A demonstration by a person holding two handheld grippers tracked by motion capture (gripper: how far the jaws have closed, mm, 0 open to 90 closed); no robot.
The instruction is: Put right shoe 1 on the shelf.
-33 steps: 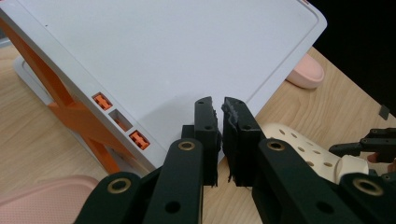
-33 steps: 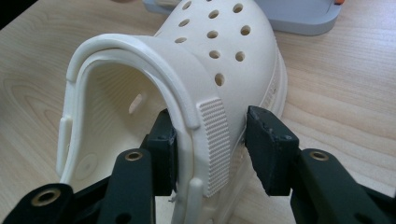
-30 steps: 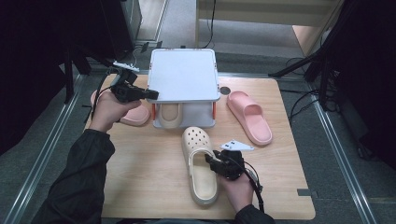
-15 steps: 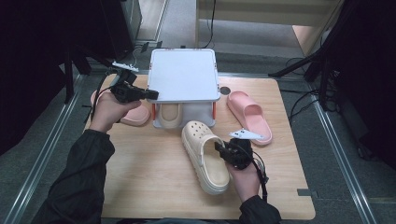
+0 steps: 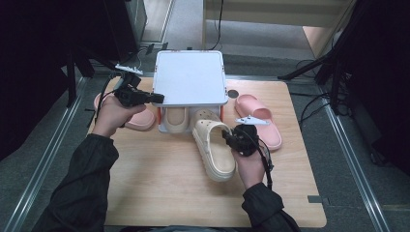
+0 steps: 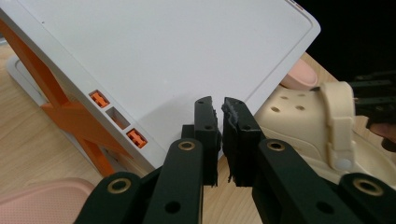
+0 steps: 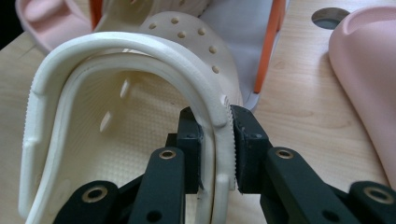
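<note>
A cream clog (image 5: 212, 145) lies slanted on the wooden table, its toe close to the white rack (image 5: 190, 77). My right gripper (image 5: 227, 137) is shut on the clog's side wall and heel strap. In the right gripper view the pads (image 7: 247, 135) press on that rim (image 7: 140, 51) from both sides; the jaws have just been closing on it. My left gripper (image 5: 157, 98) hovers at the rack's left edge. Its jaws (image 6: 220, 105) are shut with nothing between them. Another cream clog (image 5: 176, 118) sits on the rack's lower shelf.
One pink slipper (image 5: 138, 118) lies left of the rack, below my left hand. A second pink slipper (image 5: 261, 118) lies right of the held clog. The rack stands on orange legs (image 7: 266, 46). A round hole (image 5: 233, 93) sits in the tabletop beside it.
My right gripper closed on the clog's side, then carried it toward the rack and a little to the right, turning it aslant. The left hand has kept still.
</note>
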